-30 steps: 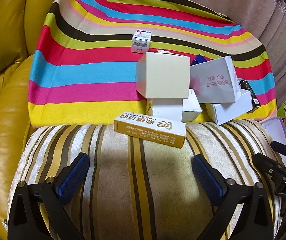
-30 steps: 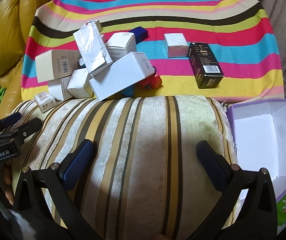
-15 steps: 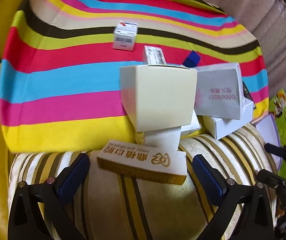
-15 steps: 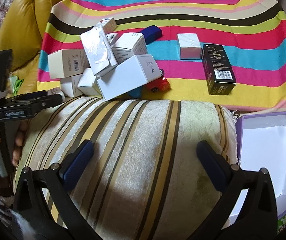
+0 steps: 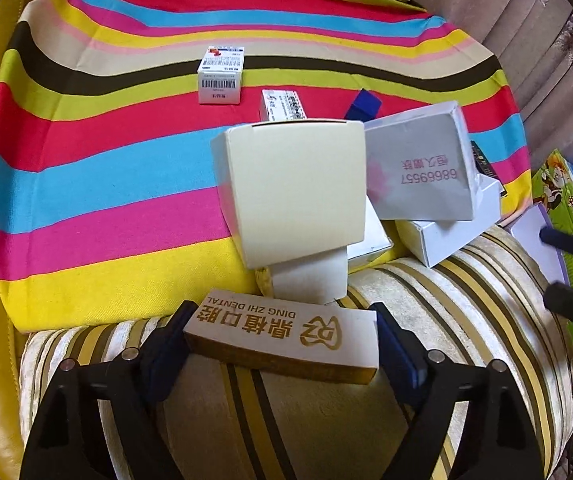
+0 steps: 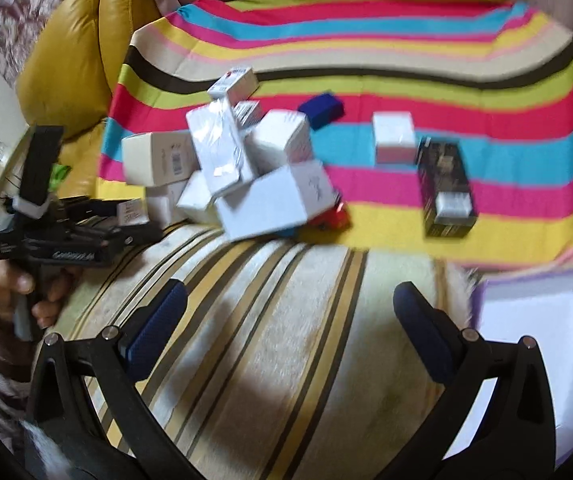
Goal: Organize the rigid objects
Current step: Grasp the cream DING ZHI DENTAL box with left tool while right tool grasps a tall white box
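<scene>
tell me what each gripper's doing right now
left gripper: pads at both ends of the gold box, firm grip not certain
right gripper: open, empty

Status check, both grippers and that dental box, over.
Left gripper straddling the gold dental box, contact unclear. Right gripper open, empty. Cream box stacked close behind.

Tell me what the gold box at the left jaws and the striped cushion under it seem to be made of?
Gold box: probably printed cardboard with a slightly glossy finish; crisp folded edges and printed lettering show. Striped cushion: likely a plush woven fabric; its surface looks fuzzy and matte.
</scene>
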Available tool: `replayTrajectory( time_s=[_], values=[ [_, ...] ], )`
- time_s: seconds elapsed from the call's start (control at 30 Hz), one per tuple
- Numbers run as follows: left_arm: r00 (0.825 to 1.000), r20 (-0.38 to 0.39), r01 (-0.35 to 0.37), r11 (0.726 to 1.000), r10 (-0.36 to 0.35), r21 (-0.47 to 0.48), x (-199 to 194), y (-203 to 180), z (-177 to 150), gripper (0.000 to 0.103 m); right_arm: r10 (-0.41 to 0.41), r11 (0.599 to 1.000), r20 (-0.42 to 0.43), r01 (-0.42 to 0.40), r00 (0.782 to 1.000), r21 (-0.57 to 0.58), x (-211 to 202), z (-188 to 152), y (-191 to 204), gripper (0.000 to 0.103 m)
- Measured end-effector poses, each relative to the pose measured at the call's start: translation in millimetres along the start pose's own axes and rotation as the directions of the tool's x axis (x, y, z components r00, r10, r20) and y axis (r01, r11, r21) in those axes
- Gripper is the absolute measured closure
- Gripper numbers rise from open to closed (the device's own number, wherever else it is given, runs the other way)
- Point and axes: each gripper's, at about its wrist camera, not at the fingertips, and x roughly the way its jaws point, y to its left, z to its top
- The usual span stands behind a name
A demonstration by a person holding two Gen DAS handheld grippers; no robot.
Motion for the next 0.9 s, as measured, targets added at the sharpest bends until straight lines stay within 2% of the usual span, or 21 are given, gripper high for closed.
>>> replayTrajectory(
  time_s=[0.17,0.3,0.37,0.6,0.73,0.9],
  values=[
    [0.998,0.063,0.0,1.0,0.0,-0.008,-12.6,-1.7,-4.3,0.018,-0.054,0.99,0.074,0.064,0.996,-0.125,-1.9,16.9,26.6,0.0],
    [0.993,0.11,0.051,0.998,-0.046,-0.042,-21.5,0.7,-7.6,0.018,-0.006,0.982,0.087,0.023,0.996,-0.189,8.0,33.2,39.7,0.002],
    [0.99,0.125,0.072,0.996,-0.064,-0.06,-24.4,3.4,-9.0,0.018,0.024,0.98,0.092,-0.005,0.995,-0.2,11.7,38.0,45.0,0.008],
    [0.986,0.148,0.096,0.992,-0.082,-0.087,-29.6,8.5,-12.6,0.018,0.019,0.972,0.057,-0.006,0.998,-0.234,40.7,57.3,56.7,0.015],
    [0.985,0.145,0.105,0.99,-0.09,-0.097,-32.5,12.3,-15.7,0.018,0.026,0.971,0.026,-0.019,0.999,-0.24,54.2,66.5,58.3,0.03],
    [0.985,0.143,0.11,0.989,-0.095,-0.101,-30.9,13.9,-15.9,0.018,0.012,0.97,0.01,-0.009,1.0,-0.241,66.4,73.3,58.6,0.037]
  ],
)
